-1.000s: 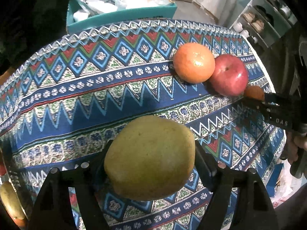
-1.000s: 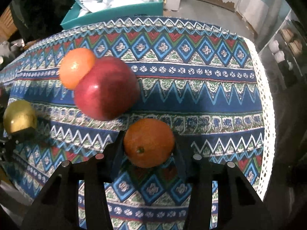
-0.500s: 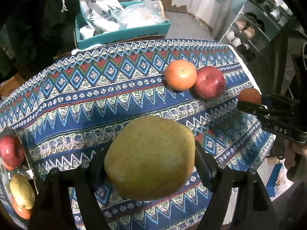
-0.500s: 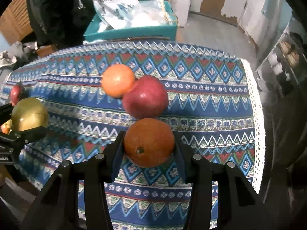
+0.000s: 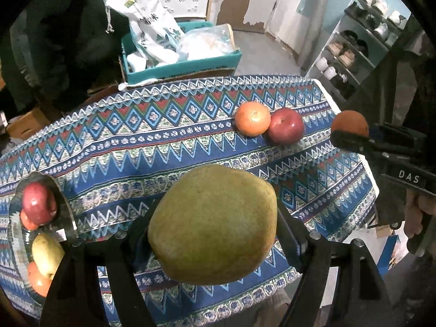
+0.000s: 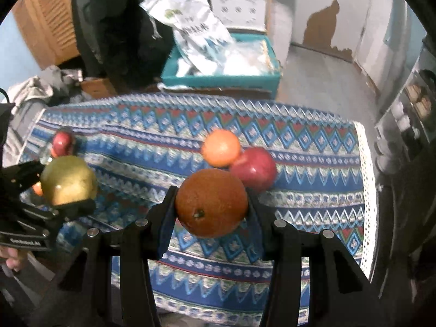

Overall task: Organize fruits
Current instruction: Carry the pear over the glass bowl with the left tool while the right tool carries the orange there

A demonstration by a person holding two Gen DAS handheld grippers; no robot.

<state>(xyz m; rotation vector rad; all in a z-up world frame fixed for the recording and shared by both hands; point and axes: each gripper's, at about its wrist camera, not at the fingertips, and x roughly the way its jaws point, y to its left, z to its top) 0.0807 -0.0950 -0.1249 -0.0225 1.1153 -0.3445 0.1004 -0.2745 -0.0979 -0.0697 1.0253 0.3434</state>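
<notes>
Left wrist view: we are pinching a pear (image 5: 212,224) and an orange (image 6: 211,203) aloft, 1 per gripper, the bowl (image 5: 68,218) holding several fruits, 2 remaining on the cloth (image 5: 136,147).

Yellow-green pear (image 5: 212,224), red apple (image 5: 285,129), blue zigzag-patterned tablecloth (image 5: 152,136).

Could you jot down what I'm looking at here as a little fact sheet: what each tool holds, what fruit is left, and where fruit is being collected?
Left hand-held gripper: shut on a large yellow-green pear, lifted above the cloth
Right hand-held gripper: shut on a dark orange, also lifted
Left on the table: a lighter round orange touching a red apple
Surface: blue patterned zigzag tablecloth
Collection spot: shiny metal bowl at the table's left edge, holding a red apple, a yellow pear and orange fruit
Behind the table: teal box with white bags
</notes>
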